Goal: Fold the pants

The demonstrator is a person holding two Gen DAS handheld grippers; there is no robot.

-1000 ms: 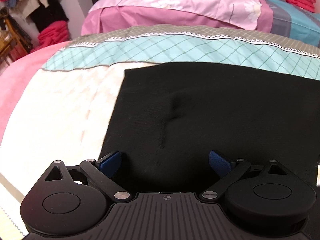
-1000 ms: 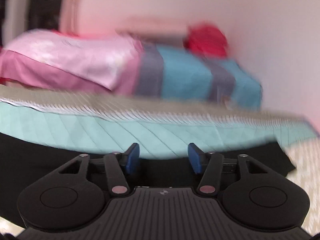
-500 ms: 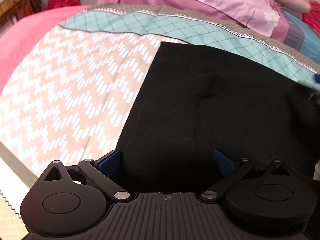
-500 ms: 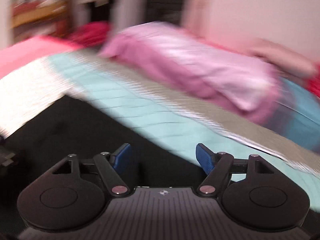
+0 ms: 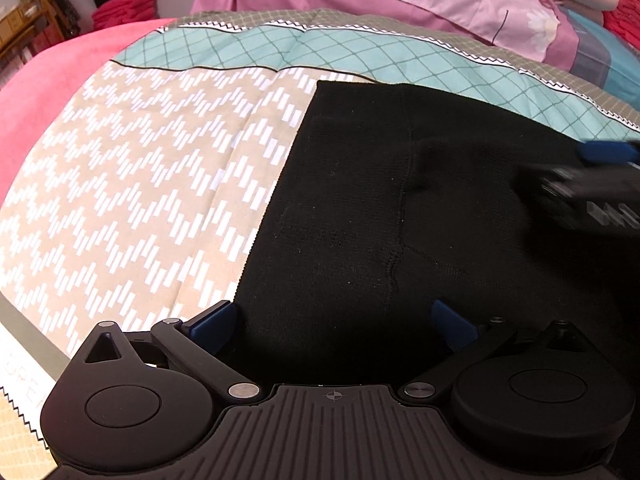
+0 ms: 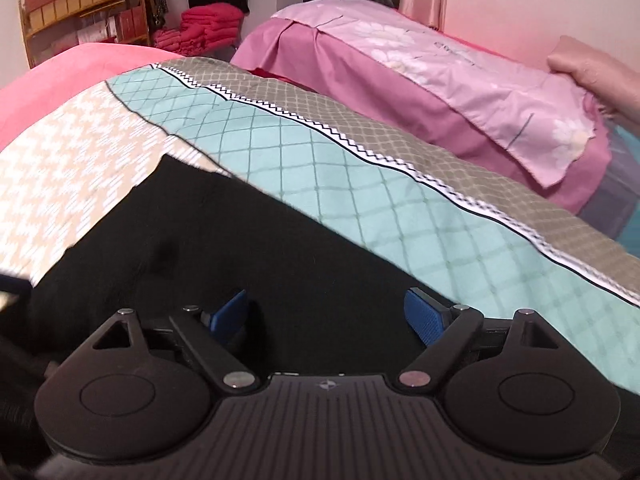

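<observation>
Black pants [image 5: 400, 208] lie flat on the bed, with a seam running down their middle and a small pucker beside it. My left gripper [image 5: 332, 320] hovers over their near left edge, open wide, with nothing pinched between its blue pads. In the left wrist view my right gripper [image 5: 592, 184] shows blurred at the right edge, over the pants. In its own view the right gripper [image 6: 326, 316] is above the pants [image 6: 240, 248] near their far edge. Its jaws are opening and grip no cloth.
The pants rest on a bedspread [image 5: 140, 200] with a beige zigzag print and a teal lattice band [image 6: 360, 184]. A pink blanket [image 5: 48, 92] lies to the left, and a pink floral quilt [image 6: 460, 76] behind. A wooden shelf [image 6: 80, 4] and stacked red towels [image 6: 208, 24] stand beyond.
The right wrist view has swung left across the bed and its jaws have spread wider. The right gripper has come into the left wrist view at the right edge. The left gripper stays open.
</observation>
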